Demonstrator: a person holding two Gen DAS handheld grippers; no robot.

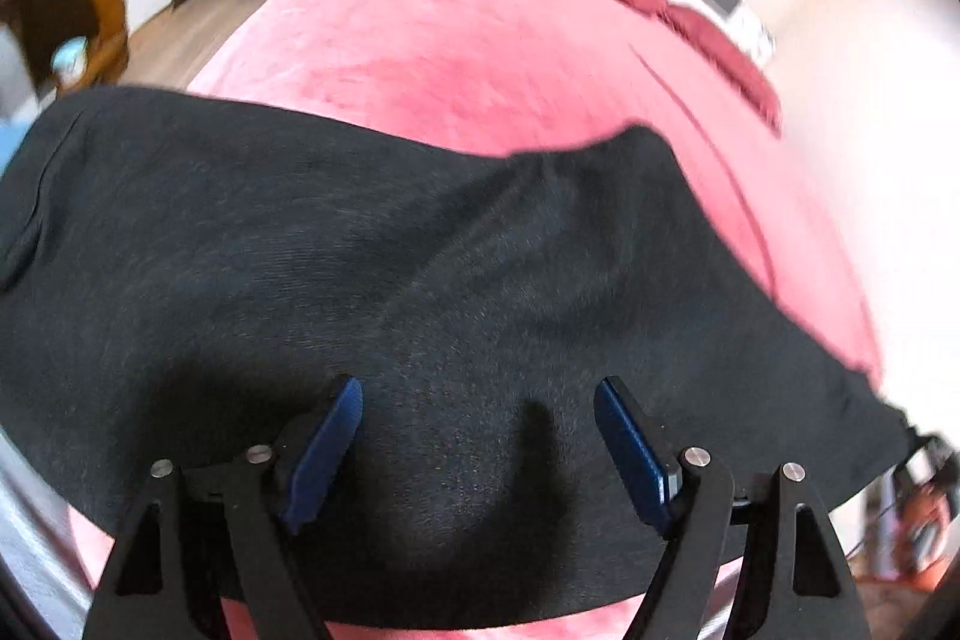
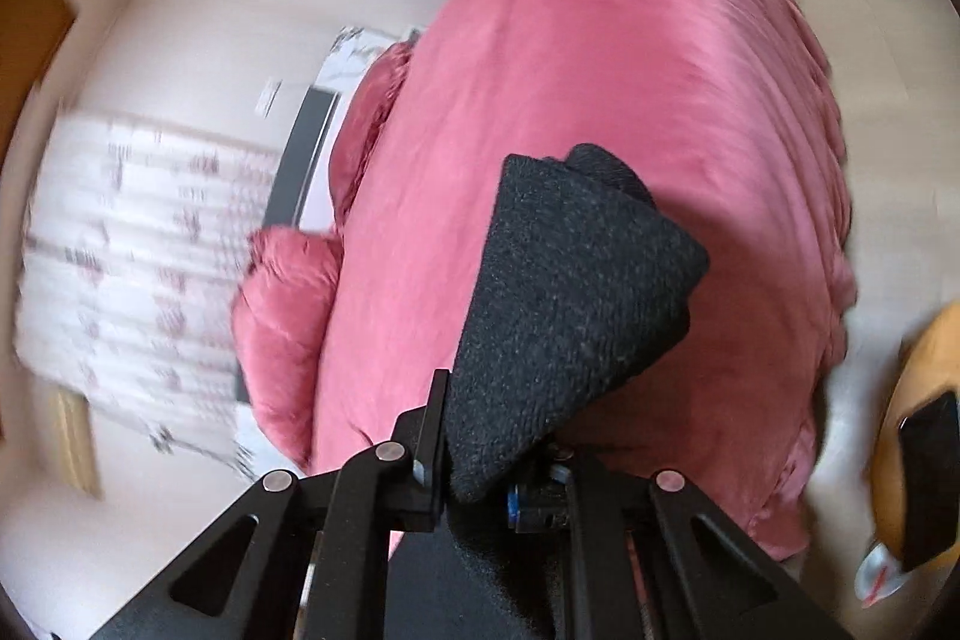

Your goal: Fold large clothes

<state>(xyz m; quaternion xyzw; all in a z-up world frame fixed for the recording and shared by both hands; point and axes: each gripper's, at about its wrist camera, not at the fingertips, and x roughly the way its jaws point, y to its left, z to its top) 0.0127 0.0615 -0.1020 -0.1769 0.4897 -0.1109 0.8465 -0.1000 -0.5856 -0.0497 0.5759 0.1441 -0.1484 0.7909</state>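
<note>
Landmark: pink bedspread (image 1: 456, 58); every position below is given relative to it.
Black garment (image 1: 372, 280): lies spread across the near part of the bedspread, its far edge running across the pink surface, with a raised wrinkle near the middle.
Left gripper (image 1: 477, 451): released, blue pads wide apart, poised above the garment at the near edge of the bedspread; nothing between the pads.
Left-side risk: the garment is unpinned here, so a pull from the other side would likely drag the whole cloth across the bedspread rather than fold it.
Right gripper (image 2: 498, 460): clenched on a corner of the black garment, which stands up as a dark point against the bedspread.
Grip risk: only a small bite of thick fabric appears to be held; the weight of the hanging cloth could pull it free.
Fold risk: the existing wrinkle may be trapped in the fold.
Pillows (image 2: 282, 334): at the head of the bedspread, well apart from the garment.
</note>
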